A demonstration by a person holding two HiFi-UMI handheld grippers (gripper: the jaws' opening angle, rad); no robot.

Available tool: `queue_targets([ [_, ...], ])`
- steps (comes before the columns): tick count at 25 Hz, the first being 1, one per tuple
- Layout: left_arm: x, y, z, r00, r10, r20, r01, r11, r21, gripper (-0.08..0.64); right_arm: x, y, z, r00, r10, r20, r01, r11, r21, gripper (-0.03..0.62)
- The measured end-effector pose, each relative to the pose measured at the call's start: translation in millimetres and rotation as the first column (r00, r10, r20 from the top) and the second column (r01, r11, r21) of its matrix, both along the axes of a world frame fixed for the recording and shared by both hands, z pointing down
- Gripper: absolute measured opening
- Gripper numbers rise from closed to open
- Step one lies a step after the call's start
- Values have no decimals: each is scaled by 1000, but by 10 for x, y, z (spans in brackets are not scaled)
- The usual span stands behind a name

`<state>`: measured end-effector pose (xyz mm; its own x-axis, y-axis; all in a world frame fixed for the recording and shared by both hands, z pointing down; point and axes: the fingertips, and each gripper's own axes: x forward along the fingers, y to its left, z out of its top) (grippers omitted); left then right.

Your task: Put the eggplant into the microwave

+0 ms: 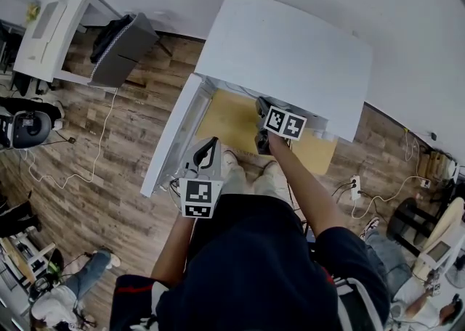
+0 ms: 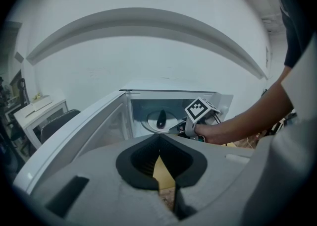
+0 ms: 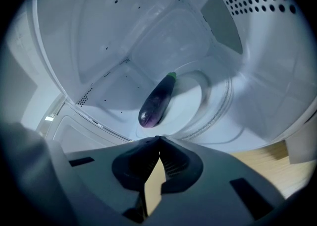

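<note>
A dark purple eggplant [image 3: 157, 101] lies on the round glass plate [image 3: 203, 103] inside the white microwave [image 1: 283, 54]. It also shows in the left gripper view as a dark eggplant [image 2: 161, 118] in the cavity. My right gripper [image 3: 158, 138] hovers at the cavity's mouth just short of the eggplant, shut and holding nothing. In the head view the right gripper [image 1: 265, 132] reaches in under the microwave's top. The door [image 2: 74, 136] hangs open at the left. My left gripper [image 2: 158, 137] is shut and empty, held back in front of the door [image 1: 171, 141].
The microwave stands on a light wooden top [image 1: 225, 119]. A white desk [image 1: 51, 32] and a black chair [image 1: 120, 46] are at the far left. Cables and a power strip [image 1: 354, 186] lie on the wood floor. A person [image 1: 65, 300] sits at the lower left.
</note>
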<state>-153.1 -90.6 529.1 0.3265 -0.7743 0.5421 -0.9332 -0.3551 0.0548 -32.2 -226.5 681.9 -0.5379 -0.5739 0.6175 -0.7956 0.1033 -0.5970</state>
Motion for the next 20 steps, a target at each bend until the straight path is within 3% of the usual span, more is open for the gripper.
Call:
queue_targets([
  [13, 43, -59, -122, 1000, 0, 1, 0, 999, 39, 15, 60, 141, -256, 995, -85, -55, 89, 993, 74, 12],
  [20, 115, -78, -251, 1000, 3, 12, -4, 997, 72, 15, 123, 369, -586, 964, -233, -127, 252, 953, 166, 12],
])
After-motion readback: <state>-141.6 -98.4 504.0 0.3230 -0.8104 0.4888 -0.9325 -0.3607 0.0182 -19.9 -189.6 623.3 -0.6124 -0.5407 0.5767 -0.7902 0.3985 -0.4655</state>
